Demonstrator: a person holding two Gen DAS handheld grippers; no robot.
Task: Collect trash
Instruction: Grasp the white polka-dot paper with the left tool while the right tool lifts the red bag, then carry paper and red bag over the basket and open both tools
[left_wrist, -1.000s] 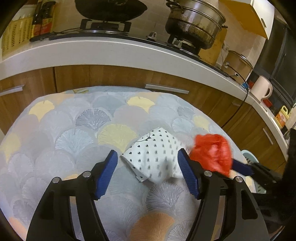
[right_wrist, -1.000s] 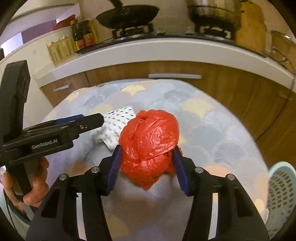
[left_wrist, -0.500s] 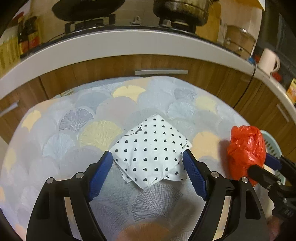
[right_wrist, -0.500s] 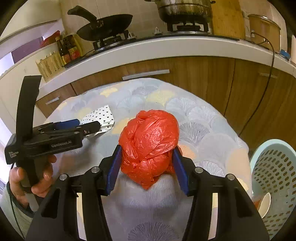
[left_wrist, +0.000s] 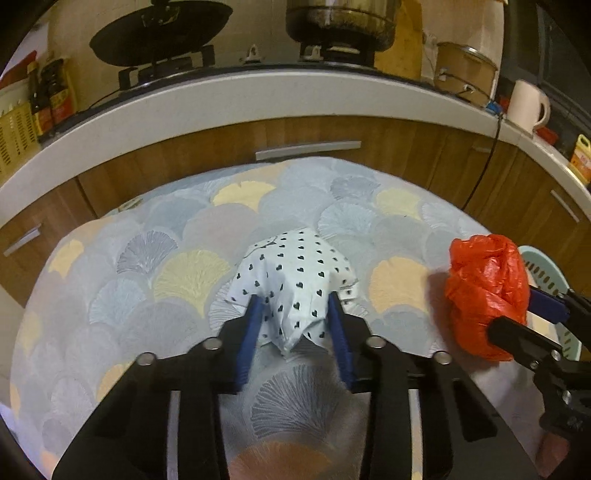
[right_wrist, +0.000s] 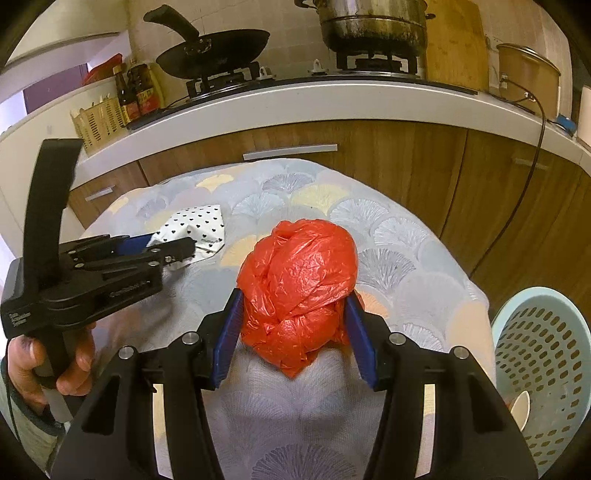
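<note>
On your left, your left hand-held gripper has its blue pads pinched in on the heart-print paper wrapper, which bunches up between them and rises in a peak over the table with its fan-pattern cloth; the wrapper's far edge looks to lie on the cloth. From the right wrist view, that same gripper shows side on at the left, your hand around its handle, with the wrapper at its tip.

Move right and your right hand-held gripper is clamped on the crumpled red plastic bag, a blue pad pressing each side of the bundle. Whether the bag touches the cloth you cannot tell. In the left wrist view the bag sits near the table's right edge, well apart from the wrapper.

Farthest right, off the table edge and lower down, stands the pale blue perforated basket with a pale object inside.
</note>
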